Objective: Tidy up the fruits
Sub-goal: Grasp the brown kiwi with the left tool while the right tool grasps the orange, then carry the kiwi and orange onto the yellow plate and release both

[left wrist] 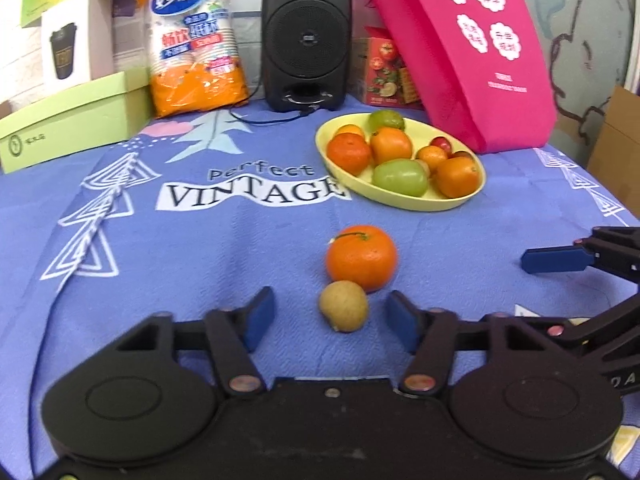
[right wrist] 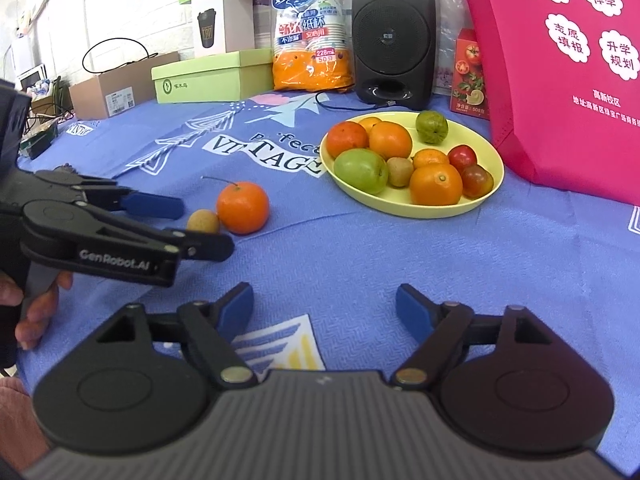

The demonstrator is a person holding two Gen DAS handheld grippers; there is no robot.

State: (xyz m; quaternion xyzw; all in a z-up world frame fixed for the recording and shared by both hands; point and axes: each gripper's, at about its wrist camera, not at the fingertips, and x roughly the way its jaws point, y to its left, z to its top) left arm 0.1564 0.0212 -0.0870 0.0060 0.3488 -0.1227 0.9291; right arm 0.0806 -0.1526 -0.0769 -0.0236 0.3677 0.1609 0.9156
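- Bare blue tablecloth [right wrist: 360, 264] lay open between the right gripper [right wrist: 325, 306] and the yellow plate [right wrist: 494, 184].
- An orange [left wrist: 361, 257], touching a small brown fruit [left wrist: 343, 306], blocked the left gripper [left wrist: 331, 316] line to the plate.
- A pink bag [right wrist: 560, 80] and black speaker [right wrist: 394, 32] walled the far side.

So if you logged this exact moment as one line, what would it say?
left gripper: open, around small brown fruit | right gripper: open, empty | orange: on cloth | plate: holds fruit
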